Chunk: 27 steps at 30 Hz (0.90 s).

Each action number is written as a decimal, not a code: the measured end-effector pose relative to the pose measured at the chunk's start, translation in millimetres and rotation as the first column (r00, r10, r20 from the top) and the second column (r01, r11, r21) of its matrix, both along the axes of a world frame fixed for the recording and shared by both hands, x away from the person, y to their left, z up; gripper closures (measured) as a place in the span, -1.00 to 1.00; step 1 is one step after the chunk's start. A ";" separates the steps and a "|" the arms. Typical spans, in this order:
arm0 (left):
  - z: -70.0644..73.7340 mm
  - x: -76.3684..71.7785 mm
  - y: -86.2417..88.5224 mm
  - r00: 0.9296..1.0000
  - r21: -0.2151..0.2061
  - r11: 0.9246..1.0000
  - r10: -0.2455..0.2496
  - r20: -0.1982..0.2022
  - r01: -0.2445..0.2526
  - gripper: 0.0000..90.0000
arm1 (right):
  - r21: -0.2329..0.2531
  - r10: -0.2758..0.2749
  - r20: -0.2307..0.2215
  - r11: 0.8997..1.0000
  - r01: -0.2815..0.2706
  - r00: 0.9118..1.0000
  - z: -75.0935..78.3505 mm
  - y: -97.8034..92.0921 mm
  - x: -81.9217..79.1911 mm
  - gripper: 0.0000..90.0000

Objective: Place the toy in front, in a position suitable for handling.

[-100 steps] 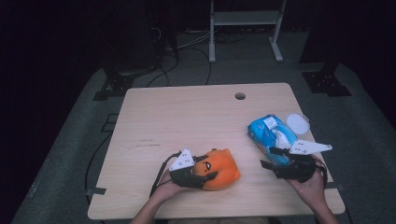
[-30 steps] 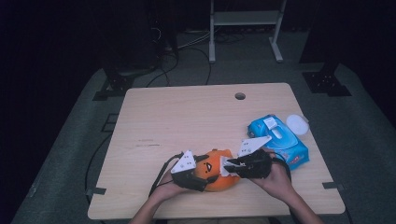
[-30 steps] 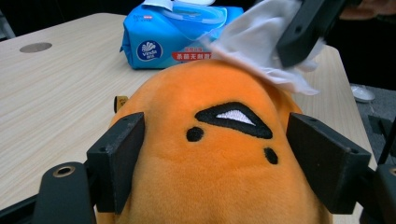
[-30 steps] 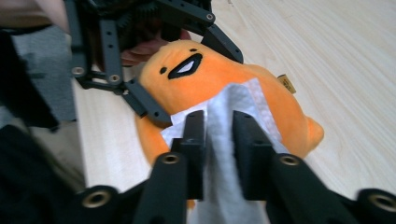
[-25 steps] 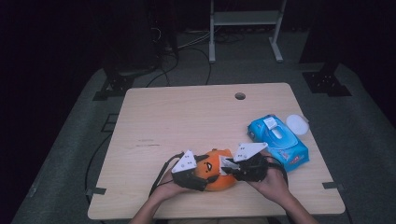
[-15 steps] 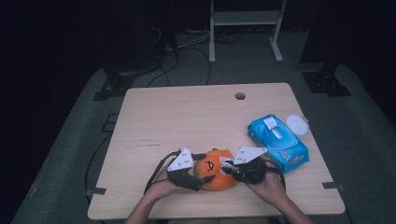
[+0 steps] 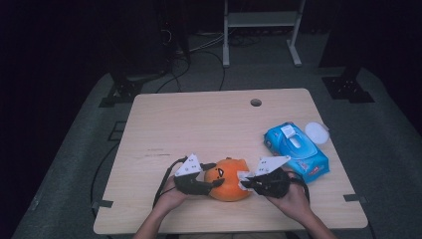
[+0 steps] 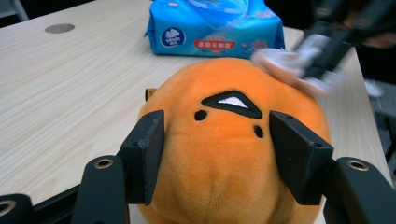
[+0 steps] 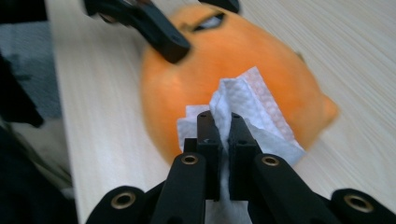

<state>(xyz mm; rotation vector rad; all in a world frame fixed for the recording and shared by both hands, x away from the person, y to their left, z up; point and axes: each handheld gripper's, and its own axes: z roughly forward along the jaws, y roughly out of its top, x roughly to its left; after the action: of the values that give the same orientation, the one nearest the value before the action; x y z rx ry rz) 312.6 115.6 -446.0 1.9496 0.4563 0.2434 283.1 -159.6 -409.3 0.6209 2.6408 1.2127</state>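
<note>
my left gripper (image 8: 215, 154) has its jaws set wide around the orange plush toy (image 8: 229, 140), one pad on each side of its face, both touching the fabric, so it's clamped. the plush sits on the tabletop (image 8: 60, 93) right between those jaws; in the high view it lies near the front edge, between my two hands. my right gripper (image 9: 219, 135) has its jaws nearly closed, pinching a folded white wipe (image 9: 247, 107). the wipe sticks out past the jaw tips and presses against the side of the plush (image 9: 243, 60). beyond my right jaws, across the plush, the left gripper's black jaw shows at the top of the right gripper view. beyond my left jaws, past the plush, a blue wipes pack (image 8: 215, 28) lies flat on the tabletop, apart from the toy. in the high view a white round lid (image 7: 317, 132) rests just beside the pack (image 7: 296, 152), at the far side of it from my right gripper (image 7: 249, 183).
</note>
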 end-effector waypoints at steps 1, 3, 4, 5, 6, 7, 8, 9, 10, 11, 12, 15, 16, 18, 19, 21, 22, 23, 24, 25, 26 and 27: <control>-0.6 1.0 0.1 1.000 -0.013 1.000 0.000 -0.014 0.000 -0.14 | 0.010 0.023 -0.001 1.000 -0.023 1.000 1.3 3.5 -1.5 0.91; -1.1 3.6 2.0 0.999 -0.023 1.000 -0.004 -0.034 0.003 -0.14 | 0.013 0.057 0.016 0.998 -0.058 0.998 3.3 12.1 -5.8 0.91; -1.4 4.0 3.1 0.999 -0.026 1.000 -0.007 -0.044 0.006 -0.14 | 0.001 0.058 0.031 0.998 -0.058 0.998 3.7 15.8 -7.8 0.91; -2.0 4.0 3.8 0.999 -0.034 0.999 -0.007 -0.048 0.005 -0.14 | -0.016 0.060 0.048 0.998 -0.060 0.997 3.6 17.8 -8.8 0.91; -2.4 4.2 4.7 0.999 -0.039 0.999 -0.007 -0.050 0.005 -0.15 | -0.020 0.061 0.054 0.998 -0.060 0.997 3.7 17.4 -8.6 0.91; -2.4 4.2 4.7 0.999 -0.039 0.999 -0.007 -0.050 0.005 -0.16 | -0.020 0.061 0.054 0.998 -0.060 0.997 3.7 17.4 -8.6 0.91; -2.6 3.9 4.6 0.998 -0.044 0.999 -0.004 -0.058 0.001 -0.16 | -0.011 0.046 0.045 0.999 -0.045 0.998 3.4 10.5 -4.9 0.91; -2.6 4.0 4.5 0.999 -0.044 0.999 -0.004 -0.052 0.002 -0.17 | -0.014 0.038 0.046 0.999 -0.037 0.998 2.7 7.1 -3.0 0.91; -2.7 3.9 4.2 0.998 -0.048 0.999 -0.002 -0.059 -0.001 -0.18 | -0.020 0.022 0.042 1.000 -0.021 0.999 1.3 1.8 -0.5 0.91; -2.6 4.0 3.6 0.998 -0.052 0.999 0.000 -0.065 -0.003 -0.20 | -0.010 0.007 0.024 1.000 -0.007 1.000 -0.6 -3.8 2.1 0.91; -2.2 3.8 2.7 0.998 -0.051 0.999 0.004 -0.067 -0.007 -0.21 | -0.003 -0.004 0.014 1.000 0.004 1.000 -2.1 -9.0 4.4 0.91; -1.3 4.0 0.9 0.998 -0.044 0.999 0.011 -0.065 -0.013 -0.22 | 0.015 -0.009 0.010 1.000 0.009 1.000 -0.6 -11.0 1.7 0.91; -1.7 4.5 0.4 0.997 -0.053 0.998 0.017 -0.070 -0.020 -0.22 | 0.021 0.010 0.015 1.000 -0.010 1.000 1.2 -6.5 -1.2 0.91; -2.3 5.1 -1.0 0.997 -0.062 0.998 0.024 -0.075 -0.029 -0.22 | 0.042 0.071 0.011 0.997 -0.071 0.997 3.1 8.8 -8.9 0.91; -2.3 5.1 -1.0 0.997 -0.062 0.998 0.024 -0.075 -0.029 -0.22 | 0.042 0.071 0.011 0.997 -0.071 0.997 3.1 8.8 -8.9 0.91; -1.7 4.0 -1.4 0.998 -0.049 0.999 0.019 -0.064 -0.022 -0.21 | -0.028 0.137 0.065 0.990 -0.135 0.988 0.7 32.7 -19.4 0.91; -1.6 3.9 -0.4 0.998 -0.047 0.999 0.016 -0.064 -0.019 -0.20 | -0.049 0.141 0.077 0.989 -0.137 0.987 0.0 35.3 -20.6 0.91; -2.1 4.1 0.6 0.997 -0.050 0.999 0.019 -0.070 -0.022 -0.20 | -0.051 0.141 0.078 0.989 -0.137 0.987 -0.1 34.3 -20.2 0.91; -2.6 4.7 1.9 0.997 -0.051 0.998 0.022 -0.076 -0.026 -0.19 | -0.046 0.134 0.078 0.990 -0.130 0.988 0.4 30.5 -18.6 0.91; -3.3 5.3 3.2 0.996 -0.055 0.998 0.023 -0.082 -0.027 -0.19 | -0.041 0.117 0.084 0.993 -0.114 0.990 1.1 24.9 -16.5 0.91; -4.0 6.1 4.3 0.996 -0.061 0.998 0.023 -0.085 -0.028 -0.20 | -0.034 0.094 0.083 0.995 -0.091 0.992 1.8 17.7 -14.2 0.91; -4.6 6.8 5.6 0.995 -0.066 0.997 0.023 -0.093 -0.029 -0.20 | -0.026 0.070 0.076 0.997 -0.069 0.995 2.1 9.6 -10.9 0.91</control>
<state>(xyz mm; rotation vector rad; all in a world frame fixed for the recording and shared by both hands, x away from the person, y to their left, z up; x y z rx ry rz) 319.4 121.1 -450.6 1.8955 0.5443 0.1532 272.2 -150.0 -407.1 0.4729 2.6289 1.1978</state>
